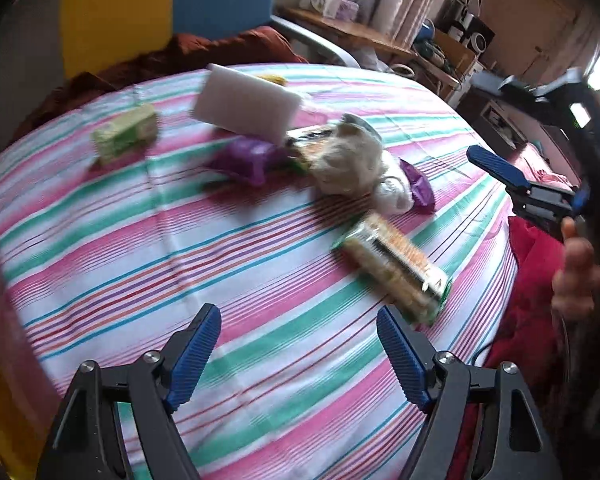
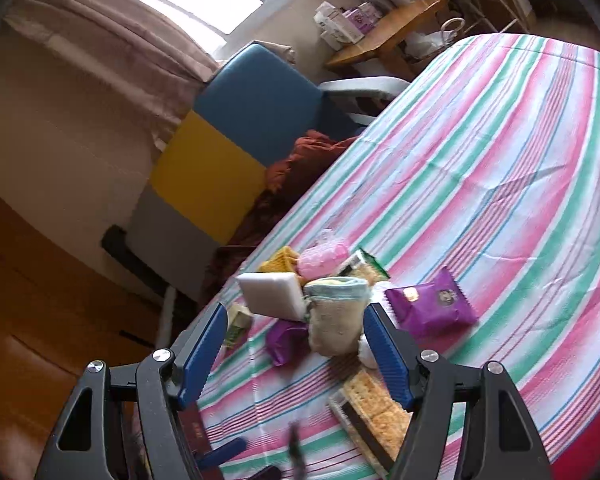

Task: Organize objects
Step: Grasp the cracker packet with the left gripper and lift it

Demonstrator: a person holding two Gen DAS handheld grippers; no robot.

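A pile of objects lies on the striped bedsheet [image 1: 140, 240]: a white foam block [image 1: 246, 104], purple snack packets [image 1: 246, 160], a beige sock [image 1: 346, 158], a cracker pack [image 1: 396, 266] and a green box [image 1: 126, 132]. My left gripper [image 1: 300, 348] is open and empty above the sheet, just short of the cracker pack. My right gripper [image 2: 296, 344] is open and empty, with the sock [image 2: 336, 320], foam block [image 2: 274, 294], purple packet [image 2: 434, 304] and crackers [image 2: 374, 404] before it. The right gripper also shows at the right of the left wrist view [image 1: 500, 168].
A blue and yellow padded headboard [image 1: 160, 8] stands behind the bed, with a rust-red blanket [image 1: 204, 48] at its foot. A wooden table [image 1: 352, 32] with boxes stands beyond. A pink item [image 2: 322, 258] and a yellow item [image 2: 280, 262] lie behind the pile.
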